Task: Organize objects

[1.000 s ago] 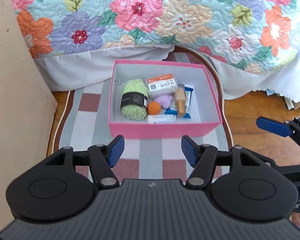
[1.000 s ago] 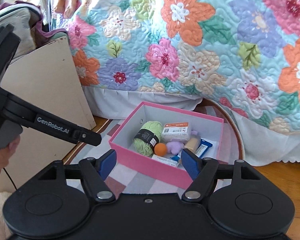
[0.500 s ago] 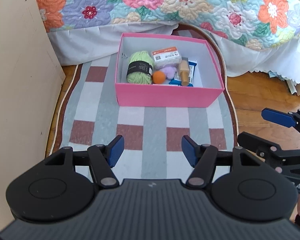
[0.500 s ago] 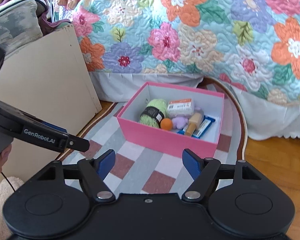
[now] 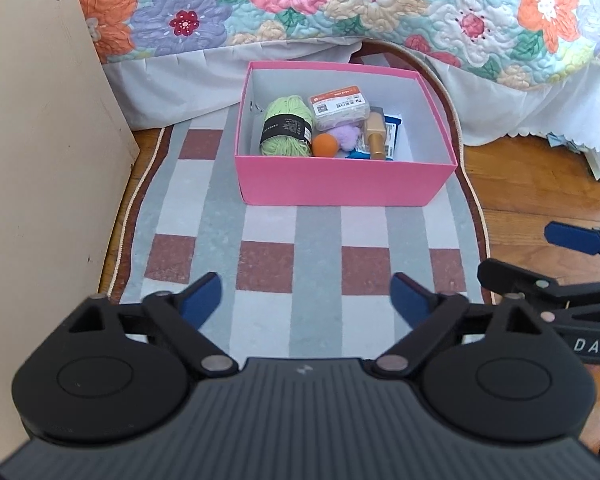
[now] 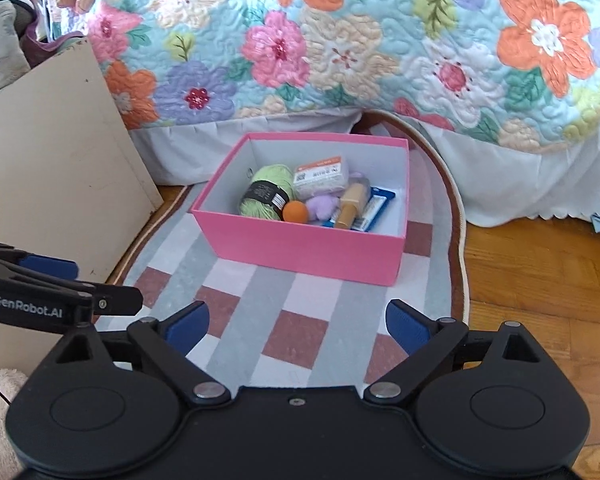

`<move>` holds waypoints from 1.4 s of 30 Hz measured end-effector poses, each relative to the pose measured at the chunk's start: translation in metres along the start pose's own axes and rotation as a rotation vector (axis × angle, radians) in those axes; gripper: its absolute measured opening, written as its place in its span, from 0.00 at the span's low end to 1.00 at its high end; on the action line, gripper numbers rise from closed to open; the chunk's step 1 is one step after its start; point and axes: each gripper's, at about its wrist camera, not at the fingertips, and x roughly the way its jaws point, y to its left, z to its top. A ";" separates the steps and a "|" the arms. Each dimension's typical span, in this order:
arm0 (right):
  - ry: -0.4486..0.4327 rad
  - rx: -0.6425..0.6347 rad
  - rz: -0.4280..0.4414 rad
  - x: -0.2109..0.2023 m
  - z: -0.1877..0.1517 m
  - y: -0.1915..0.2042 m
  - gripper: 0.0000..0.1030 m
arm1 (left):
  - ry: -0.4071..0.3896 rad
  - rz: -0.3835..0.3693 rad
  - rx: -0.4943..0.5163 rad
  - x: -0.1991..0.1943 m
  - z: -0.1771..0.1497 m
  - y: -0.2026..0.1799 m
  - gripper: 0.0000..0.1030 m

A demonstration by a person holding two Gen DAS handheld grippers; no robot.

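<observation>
- Rug [image 5: 260, 312] by the bed holds my pink box [image 5: 340, 184], yarn [image 5: 286, 126] and small items inside.
- Left gripper [image 5: 306, 300] and right gripper [image 6: 298, 322] hang released, empty; I judge sorting nearly done.

A pink box [image 5: 340, 184] with a white inside holds a light green yarn ball [image 5: 286, 128] with a black band, an orange ball [image 5: 325, 145], a lilac pompom [image 5: 345, 136], a tan wooden piece [image 5: 376, 136] and a blue packet [image 5: 392, 132]. Under it lies a rug [image 5: 260, 240] checked in grey, white and brick red with a brown border. Behind hangs a pale blue quilt [image 6: 340, 40] with pink, orange, purple and cream flowers, and both grippers are black with blue fingertips [image 5: 202, 300].
</observation>
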 end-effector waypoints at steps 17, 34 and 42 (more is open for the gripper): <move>0.048 -0.055 -0.079 -0.006 -0.005 0.014 0.94 | 0.096 0.042 -0.042 0.006 -0.012 0.009 0.97; 0.082 0.004 -0.111 -0.004 -0.007 0.010 0.96 | 0.087 0.041 -0.077 0.000 -0.019 0.018 0.97; 0.142 0.069 -0.140 0.002 -0.008 0.005 0.96 | 0.099 0.058 -0.082 0.001 -0.019 0.019 0.97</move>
